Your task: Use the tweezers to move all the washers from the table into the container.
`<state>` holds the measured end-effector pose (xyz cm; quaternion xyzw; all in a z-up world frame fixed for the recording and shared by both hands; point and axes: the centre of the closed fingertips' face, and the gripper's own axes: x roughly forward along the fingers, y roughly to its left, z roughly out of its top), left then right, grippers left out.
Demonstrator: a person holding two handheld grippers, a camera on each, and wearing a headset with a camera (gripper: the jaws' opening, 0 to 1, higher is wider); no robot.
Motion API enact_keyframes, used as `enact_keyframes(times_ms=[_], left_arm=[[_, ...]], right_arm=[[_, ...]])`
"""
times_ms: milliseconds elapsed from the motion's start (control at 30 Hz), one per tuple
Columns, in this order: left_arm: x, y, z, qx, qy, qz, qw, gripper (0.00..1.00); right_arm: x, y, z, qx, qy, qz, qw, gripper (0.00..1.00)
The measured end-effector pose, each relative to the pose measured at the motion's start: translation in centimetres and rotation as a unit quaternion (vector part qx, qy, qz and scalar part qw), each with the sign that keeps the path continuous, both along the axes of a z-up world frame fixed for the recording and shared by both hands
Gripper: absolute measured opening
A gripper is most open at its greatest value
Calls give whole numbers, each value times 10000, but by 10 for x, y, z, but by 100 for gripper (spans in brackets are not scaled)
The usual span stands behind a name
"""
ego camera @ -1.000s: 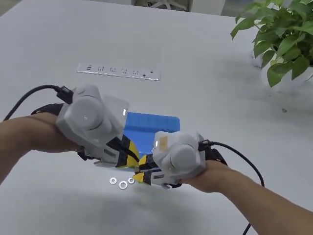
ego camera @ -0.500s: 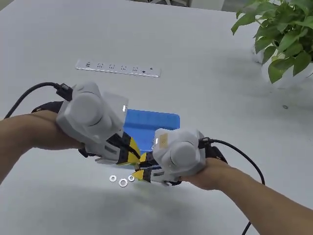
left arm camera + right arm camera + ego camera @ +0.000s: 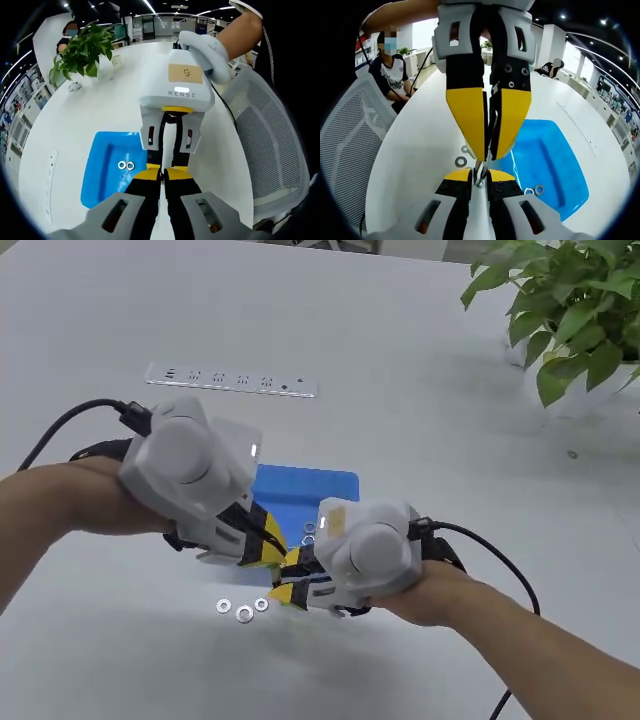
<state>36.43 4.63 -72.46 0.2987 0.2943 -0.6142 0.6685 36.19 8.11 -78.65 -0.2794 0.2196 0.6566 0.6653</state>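
The right gripper point(image 3: 480, 175) has its jaws drawn in to a narrow slit, and the thin steel tweezers point(image 3: 492, 131) run up out of that slit. The left gripper point(image 3: 161, 175) faces it nose to nose, its yellow-tipped jaws also nearly together, with the same steel strip between them. Both pairs appear to pinch the tool at once, though which one bears the load cannot be told.

Just beside the meeting jaws lies the blue container point(image 3: 105, 175), with two washers point(image 3: 126, 165) side by side inside it. On the desk point(image 3: 420, 420), just in front of the grippers and outside the container, lie three washers point(image 3: 244, 613) in a close cluster.

Judging from this, the task is partly done, and the step in hand is a re-grip or handover of the tweezers, not a pick. The next move calls for one gripper to take a firm, square hold and the other to let go cleanly without twisting the tool. Then the tips must come down on the nearest of the three washers, open enough to straddle its rim.
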Motion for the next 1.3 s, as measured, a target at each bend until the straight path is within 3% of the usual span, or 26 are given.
enact_keyframes(times_ms=[767,1300], left_arm=[[-5,-2,0,38,-1,-97,9999,6],[-7,1,16,2,-99,-112,9999,6]], right_arm=[[-1,-3,1,-10,239,-175,9996,10],[-5,-4,17,-11,182,-140,9997,10]])
